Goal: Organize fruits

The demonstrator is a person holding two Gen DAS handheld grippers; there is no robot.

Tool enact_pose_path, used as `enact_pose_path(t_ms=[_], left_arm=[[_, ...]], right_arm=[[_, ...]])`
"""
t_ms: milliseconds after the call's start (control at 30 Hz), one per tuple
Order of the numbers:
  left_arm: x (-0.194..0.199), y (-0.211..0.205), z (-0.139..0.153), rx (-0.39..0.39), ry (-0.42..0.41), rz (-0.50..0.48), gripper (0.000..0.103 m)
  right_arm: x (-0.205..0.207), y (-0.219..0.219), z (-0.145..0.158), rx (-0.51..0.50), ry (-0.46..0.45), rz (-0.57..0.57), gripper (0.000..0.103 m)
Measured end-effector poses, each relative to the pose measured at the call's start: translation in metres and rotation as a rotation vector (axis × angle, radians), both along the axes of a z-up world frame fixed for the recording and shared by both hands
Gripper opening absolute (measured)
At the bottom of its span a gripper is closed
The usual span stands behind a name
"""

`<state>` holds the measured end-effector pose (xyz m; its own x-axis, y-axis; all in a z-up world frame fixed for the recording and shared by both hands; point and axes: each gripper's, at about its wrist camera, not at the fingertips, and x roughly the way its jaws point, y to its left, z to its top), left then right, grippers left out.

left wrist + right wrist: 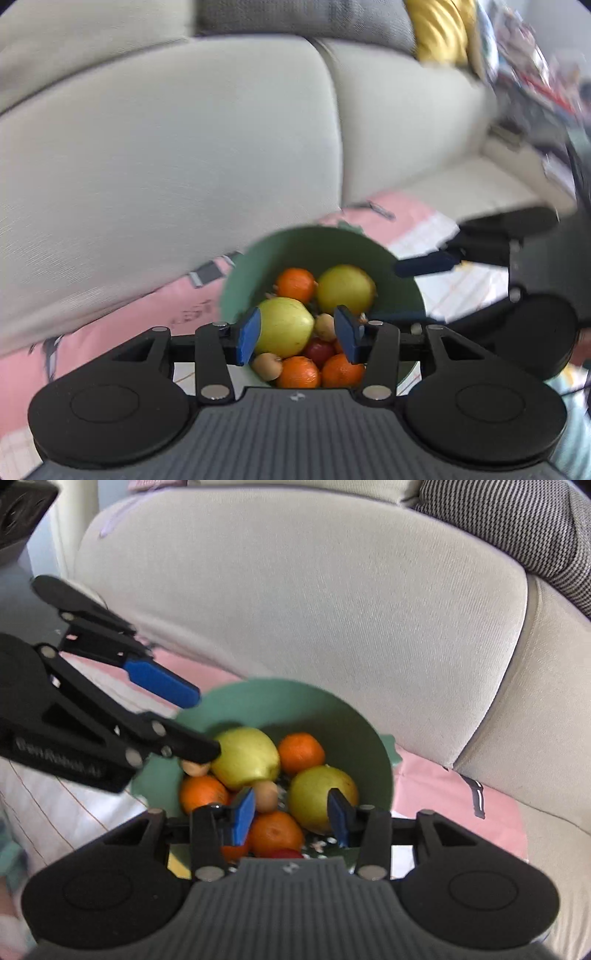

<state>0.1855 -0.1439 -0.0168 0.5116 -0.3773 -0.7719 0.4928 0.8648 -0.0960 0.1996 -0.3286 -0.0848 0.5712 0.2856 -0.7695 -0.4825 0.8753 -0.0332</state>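
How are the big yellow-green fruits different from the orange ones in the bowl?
The yellow-green fruits are much bigger than the oranges. Their skin is pale yellow-green, while the oranges are bright orange. I can see two yellow-green fruits, but more oranges than that. Both kinds are roundish and lie piled together in the green bowl.

Black left gripper (pixel 300 334) and right gripper (pixel 291 818), blue pads, silver rivets, ribbed grey housings.
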Motion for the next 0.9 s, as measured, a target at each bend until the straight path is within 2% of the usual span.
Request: enact_pose_path(t_ms=[100, 167, 300, 333, 500, 633, 700, 900], left_arm=[[-0.014, 0.023, 0.023, -0.007, -0.048, 0.097, 0.055], [-0.027, 0.036, 0.038, 0.004, -0.084, 0.163, 0.057], [-0.053, 0.056, 0.061, 0.035, -0.158, 0.295, 0.069], [-0.061, 0.061, 0.066, 0.045, -0.177, 0.321, 0.071], [-0.108, 0.077, 0.085, 0.08, -0.278, 0.399, 0.082], [-0.14, 0.091, 0.094, 0.085, -0.289, 0.47, 0.089], [-0.154, 0.096, 0.096, 0.097, -0.286, 0.493, 0.089], [-0.178, 0.098, 0.083, 0.137, -0.251, 0.494, 0.089]], right_arm=[[-0.015, 0.013, 0.021, 0.028, -0.034, -0.026, 0.058], [-0.026, 0.02, 0.037, 0.059, -0.051, -0.061, 0.067], [-0.05, 0.031, 0.069, 0.156, -0.071, -0.14, 0.073], [-0.057, 0.034, 0.076, 0.175, -0.081, -0.162, 0.078], [-0.103, 0.05, 0.105, 0.247, -0.156, -0.236, 0.085], [-0.139, 0.061, 0.114, 0.261, -0.201, -0.276, 0.09], [-0.156, 0.066, 0.115, 0.255, -0.222, -0.303, 0.093], [-0.19, 0.076, 0.101, 0.187, -0.284, -0.367, 0.093]])
